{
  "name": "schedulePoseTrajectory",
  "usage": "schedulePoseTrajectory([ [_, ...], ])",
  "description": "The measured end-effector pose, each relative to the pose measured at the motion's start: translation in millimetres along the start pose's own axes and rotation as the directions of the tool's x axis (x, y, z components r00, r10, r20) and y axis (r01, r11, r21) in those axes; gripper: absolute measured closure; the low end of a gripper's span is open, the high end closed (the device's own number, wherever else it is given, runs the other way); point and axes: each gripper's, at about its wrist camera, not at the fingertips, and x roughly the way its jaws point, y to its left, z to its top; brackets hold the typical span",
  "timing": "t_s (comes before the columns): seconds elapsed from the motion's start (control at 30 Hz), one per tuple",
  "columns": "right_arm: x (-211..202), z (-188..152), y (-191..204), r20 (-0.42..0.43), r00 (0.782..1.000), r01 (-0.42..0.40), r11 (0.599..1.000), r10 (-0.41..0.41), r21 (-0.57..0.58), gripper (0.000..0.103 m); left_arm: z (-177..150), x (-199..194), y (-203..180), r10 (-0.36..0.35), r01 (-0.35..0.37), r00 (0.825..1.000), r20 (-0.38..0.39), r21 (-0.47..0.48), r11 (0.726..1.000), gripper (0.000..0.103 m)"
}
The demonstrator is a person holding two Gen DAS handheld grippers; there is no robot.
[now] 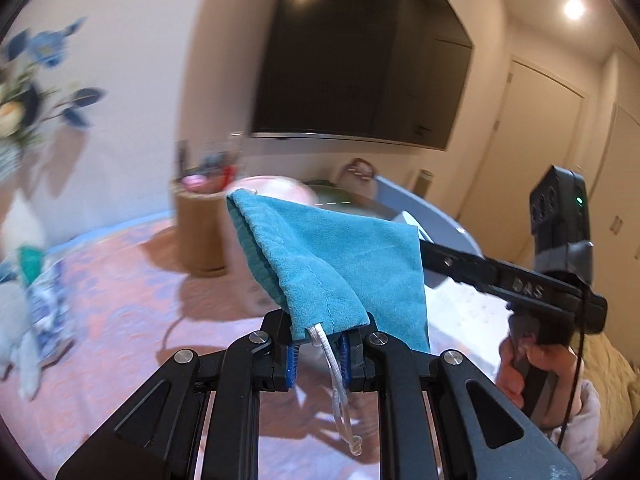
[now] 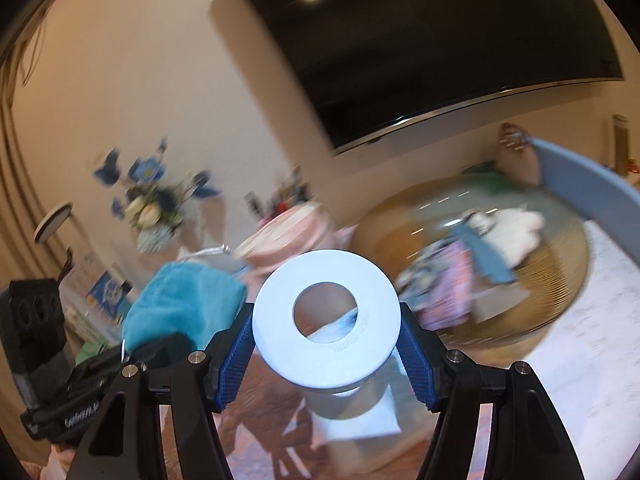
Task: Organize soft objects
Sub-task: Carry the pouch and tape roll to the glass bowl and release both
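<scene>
My left gripper [image 1: 320,340] is shut on the mouth of a teal drawstring pouch [image 1: 332,256] and holds it up in the air; a clear cord [image 1: 338,384] hangs down from it. The pouch also shows in the right wrist view [image 2: 180,304]. My right gripper [image 2: 326,340] is shut on a pale blue ring-shaped disc [image 2: 326,316], held flat between the blue pads [image 2: 236,348]. In the left wrist view the right gripper's fingers [image 1: 500,276] reach behind the pouch from the right.
A round woven basket [image 2: 560,292] with several soft cloth items stands at the right. A pink round box [image 2: 288,228], a wooden cylinder holder [image 1: 200,232], a flower vase [image 2: 154,216] and a wall TV [image 1: 360,60] are behind. The table has a pink patterned cloth [image 1: 120,300].
</scene>
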Motion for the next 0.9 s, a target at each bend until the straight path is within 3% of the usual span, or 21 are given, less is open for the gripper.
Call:
schedulePoseTrajectory([
  [0.2,-19.2,23.2,-51.4,0.037,0.996,0.075,0.994,-0.079,0.084,0.037,24.3,34.5,-46.9,-0.054,0.054,0.999,0.006,0.09,0.994,0.09],
  [0.33,-19.6,37.1,-76.0,0.038,0.993,0.105,0.988,-0.11,0.117,0.037,50.8,59.8,-67.4,-0.041,0.038,0.999,0.022,0.134,0.99,0.09],
  [0.57,-3.9,61.9,-103.4,0.025,0.988,0.147,0.981,-0.151,0.128,0.037,99.4,107.3,-63.7,-0.014,0.011,1.0,0.024,0.099,0.995,0.09],
  [0.73,19.9,74.8,-114.0,0.001,0.986,0.163,0.979,-0.165,0.121,0.034,115.1,139.9,-57.2,0.029,-0.028,1.0,-0.01,0.082,0.996,0.087],
  [0.77,24.4,76.2,-114.3,-0.01,0.984,0.175,0.978,-0.175,0.117,0.028,116.8,146.9,-54.9,0.041,-0.039,0.999,-0.03,0.072,0.997,0.076],
  [0.8,26.7,75.6,-114.9,-0.017,0.982,0.187,0.976,-0.186,0.115,0.016,118.8,151.7,-52.5,0.045,-0.042,0.998,-0.049,0.06,0.997,0.058],
  [0.83,28.8,76.3,-115.7,-0.02,0.981,0.194,0.975,-0.193,0.112,0.011,123.1,155.1,-49.6,0.045,-0.042,0.997,-0.063,0.046,0.998,0.047],
  [0.87,29.9,76.6,-116.2,-0.018,0.981,0.194,0.975,-0.194,0.111,0.008,125.2,157.5,-44.7,0.051,-0.05,0.996,-0.071,0.022,0.999,0.023],
  [0.9,30.7,76.8,-117.0,-0.02,0.982,0.189,0.975,-0.188,0.113,0.008,125.9,157.8,-43.3,0.06,-0.06,0.996,-0.063,0.011,0.998,0.01],
])
